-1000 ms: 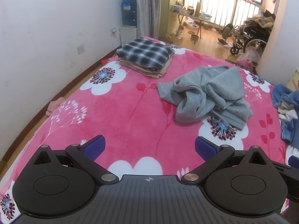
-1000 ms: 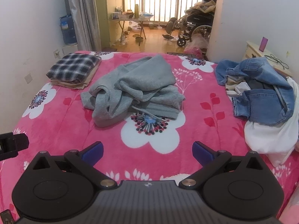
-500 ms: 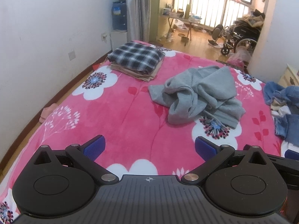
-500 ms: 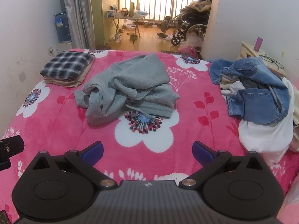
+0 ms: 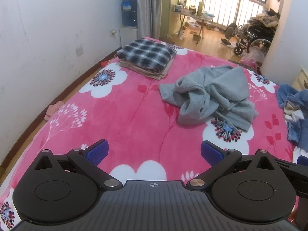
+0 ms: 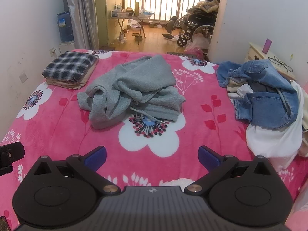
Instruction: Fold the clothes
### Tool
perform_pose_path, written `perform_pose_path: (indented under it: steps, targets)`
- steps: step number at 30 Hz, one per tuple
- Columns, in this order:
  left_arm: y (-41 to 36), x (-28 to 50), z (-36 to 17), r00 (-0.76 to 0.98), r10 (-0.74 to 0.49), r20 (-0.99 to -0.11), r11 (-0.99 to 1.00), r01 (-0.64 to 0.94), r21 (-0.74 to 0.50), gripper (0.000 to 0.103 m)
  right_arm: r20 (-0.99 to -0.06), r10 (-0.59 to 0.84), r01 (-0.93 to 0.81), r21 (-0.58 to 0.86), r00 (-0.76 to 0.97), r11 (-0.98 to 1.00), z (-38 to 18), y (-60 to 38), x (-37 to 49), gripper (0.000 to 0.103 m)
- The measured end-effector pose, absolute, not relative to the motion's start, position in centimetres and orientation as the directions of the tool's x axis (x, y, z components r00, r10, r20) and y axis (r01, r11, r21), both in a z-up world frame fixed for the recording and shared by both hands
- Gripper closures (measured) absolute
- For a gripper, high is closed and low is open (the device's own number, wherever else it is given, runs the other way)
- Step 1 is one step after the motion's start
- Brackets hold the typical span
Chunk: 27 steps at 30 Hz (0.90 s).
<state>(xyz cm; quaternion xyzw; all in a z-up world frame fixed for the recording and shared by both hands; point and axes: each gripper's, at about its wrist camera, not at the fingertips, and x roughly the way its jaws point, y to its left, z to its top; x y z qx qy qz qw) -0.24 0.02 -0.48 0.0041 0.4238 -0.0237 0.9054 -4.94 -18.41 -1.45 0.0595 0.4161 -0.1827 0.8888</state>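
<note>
A crumpled grey hoodie (image 5: 209, 94) (image 6: 132, 88) lies in the middle of the pink flowered bed (image 5: 123, 115) (image 6: 57, 119). Its drawstrings trail toward me over a white flower. My left gripper (image 5: 154, 153) hovers open above the bed's near edge, well short of the hoodie, with nothing between its blue pads. In the right wrist view my right gripper (image 6: 152, 155) is likewise open and empty, facing the hoodie from the near edge. A folded stack topped by a plaid shirt (image 5: 147, 55) (image 6: 70, 67) sits at the far left corner.
A heap of unfolded clothes, with blue denim (image 6: 269, 94) and a white garment (image 6: 275, 138), covers the bed's right side. A white wall (image 5: 38, 38) runs along the left. Beyond the bed are a water jug (image 6: 64, 27), a folding table (image 6: 132, 19) and a wheelchair (image 6: 194, 27).
Both grippers have drawn back and risen a little, so the hoodie and the plaid stack sit further off in both views. Both stay open and empty.
</note>
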Motion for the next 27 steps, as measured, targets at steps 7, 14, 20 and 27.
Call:
perform_pose_path:
  steps: [7, 14, 20, 27]
  targets:
    - [-0.11, -0.10, -0.60, 0.634, -0.050, -0.772, 0.998, 0.057, -0.018, 0.000, -0.762, -0.275, 0.379, -0.042, 0.586, 0.924, -1.49, -18.44, -4.93, 0.000]
    - [-0.20, -0.09, -0.68, 0.631, -0.054, -0.774, 0.998, 0.062, -0.019, 0.000, -0.764, -0.274, 0.379, -0.041, 0.584, 0.924, -1.52, -18.47, -4.76, 0.000]
    - [-0.09, 0.03, -0.68, 0.626, -0.063, -0.777, 0.997, 0.066, -0.029, 0.000, -0.765, -0.273, 0.381, -0.039, 0.583, 0.924, -1.49, -18.48, -4.61, 0.000]
    - [-0.08, 0.00, -0.67, 0.629, -0.067, -0.775, 0.997, 0.070, -0.029, 0.000, -0.765, -0.273, 0.381, -0.038, 0.584, 0.924, -1.46, -18.33, -4.45, 0.000]
